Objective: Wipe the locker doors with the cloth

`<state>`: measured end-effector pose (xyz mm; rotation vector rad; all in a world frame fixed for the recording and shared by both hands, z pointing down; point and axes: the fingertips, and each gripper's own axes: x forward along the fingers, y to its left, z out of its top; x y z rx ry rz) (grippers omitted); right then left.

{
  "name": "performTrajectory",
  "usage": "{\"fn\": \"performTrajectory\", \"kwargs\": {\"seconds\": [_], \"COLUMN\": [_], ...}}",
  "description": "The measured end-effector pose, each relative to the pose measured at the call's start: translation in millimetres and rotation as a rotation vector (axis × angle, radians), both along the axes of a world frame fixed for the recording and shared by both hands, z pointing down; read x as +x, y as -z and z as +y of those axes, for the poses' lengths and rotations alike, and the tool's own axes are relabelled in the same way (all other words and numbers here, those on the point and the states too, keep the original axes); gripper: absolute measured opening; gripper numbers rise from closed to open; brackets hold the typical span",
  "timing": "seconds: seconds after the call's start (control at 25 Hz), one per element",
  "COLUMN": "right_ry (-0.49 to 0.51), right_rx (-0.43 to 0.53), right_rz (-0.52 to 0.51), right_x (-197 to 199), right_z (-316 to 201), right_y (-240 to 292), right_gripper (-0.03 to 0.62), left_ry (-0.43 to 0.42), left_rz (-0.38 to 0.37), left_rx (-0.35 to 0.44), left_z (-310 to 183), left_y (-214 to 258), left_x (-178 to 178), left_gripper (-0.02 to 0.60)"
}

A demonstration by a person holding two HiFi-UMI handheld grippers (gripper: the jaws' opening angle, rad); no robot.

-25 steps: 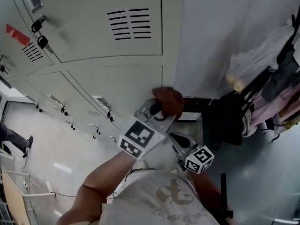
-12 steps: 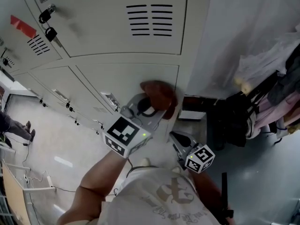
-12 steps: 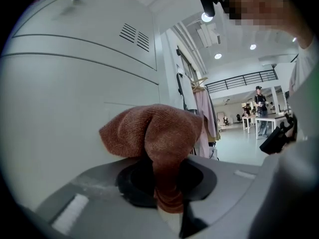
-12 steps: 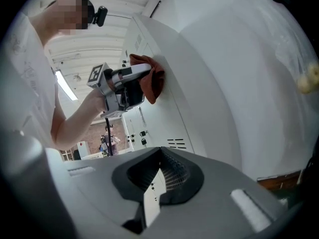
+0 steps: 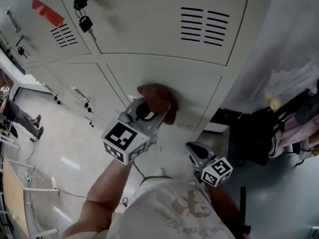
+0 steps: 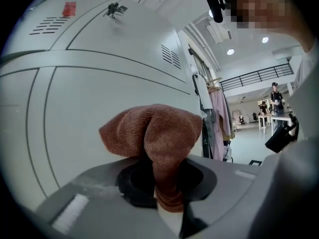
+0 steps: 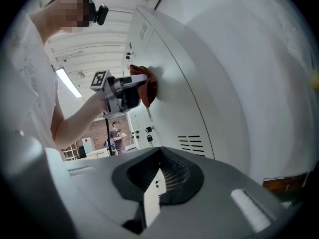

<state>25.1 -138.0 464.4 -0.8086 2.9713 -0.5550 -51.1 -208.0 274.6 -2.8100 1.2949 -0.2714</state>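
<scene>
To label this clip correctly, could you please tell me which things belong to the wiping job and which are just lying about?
Job: reddish-brown knitted cloth; pale grey metal locker doors; left gripper clamping the cloth.
Lying about: black padlocks; pink hanging garments; empty right gripper.

- Cloth: 1.
- Tools: 2, namely left tool and right tool.
- Marker cubes: 2, one per tool.
- Locker doors: at least 4 countable in the head view. The ones at the far left are too small to count.
- Vent groups: 2.
- Padlocks: 2, black, at one latch.
- Red sticker: 1.
- Bystander: 1 in the head view.
</scene>
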Motion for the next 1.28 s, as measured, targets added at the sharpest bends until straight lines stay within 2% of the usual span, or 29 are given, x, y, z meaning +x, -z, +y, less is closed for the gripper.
{"fn": "performTrajectory", "kwargs": {"seconds": [0.2,0.68,0.88,1.04,1.28], "right_ry": [0.024,0.057,0.066,0.066,0.057], "right_rx": [-0.001,-0.008,-0.009,-0.011,-0.013], "right_rz": [0.01,0.026,0.025,0.023,0.024], "right_x": [-13,-26,-28,-26,-15], "right_z": [-1,-1,1,2,2], "right_y": [-1,-5,-6,-6,-7], "right_gripper": [0.008,0.008,0.008,0.008,0.008], "left_ry": [0.031,0.225,0.347,0.381,0.378], "left_rz": [-0.009,0.005,0.017,0.034,-0.003], "left_rx": [-0.009,-0.025,0.001,0.014,0.027], "left_z": [-2,-6,-4,-5,-6], "left_y": [-3,-8,-1,11,21], "left_x": [-38,-116,-146,-149,-129], "left_gripper": [0.077,0.078,0.08,0.08,0.08]}}
